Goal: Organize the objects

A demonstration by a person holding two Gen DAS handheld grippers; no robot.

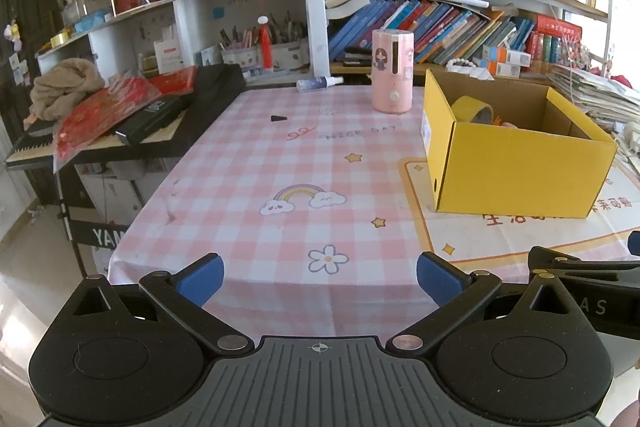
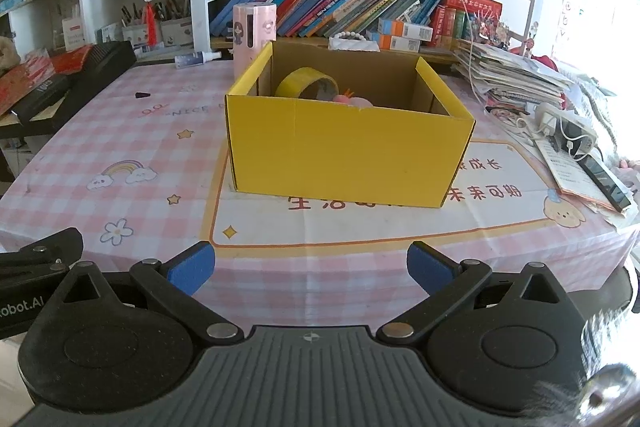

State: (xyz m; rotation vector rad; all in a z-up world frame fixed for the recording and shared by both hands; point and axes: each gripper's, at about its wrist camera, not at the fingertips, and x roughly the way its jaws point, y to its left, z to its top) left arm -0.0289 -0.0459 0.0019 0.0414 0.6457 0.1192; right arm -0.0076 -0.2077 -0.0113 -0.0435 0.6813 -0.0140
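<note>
An open yellow cardboard box (image 2: 344, 151) stands on the pink checked tablecloth (image 1: 256, 163), on the right side of the left wrist view as the yellow box (image 1: 516, 171). Inside it lean a roll of yellow tape (image 2: 306, 85) and a pink object (image 2: 354, 101), mostly hidden by the front wall. The tape roll (image 1: 474, 109) also shows from the left. My left gripper (image 1: 320, 277) hangs open over the near table edge with nothing between its fingers. My right gripper (image 2: 310, 267) is open too, in front of the box and apart from it.
A pink cylinder (image 1: 392, 71) stands at the back of the table, a small spray bottle (image 1: 320, 83) lies beside it, and a small black piece (image 1: 279, 118) lies on the cloth. A black keyboard (image 1: 132, 123) with red packets is at left. Papers and a power strip (image 2: 568, 131) crowd the right edge.
</note>
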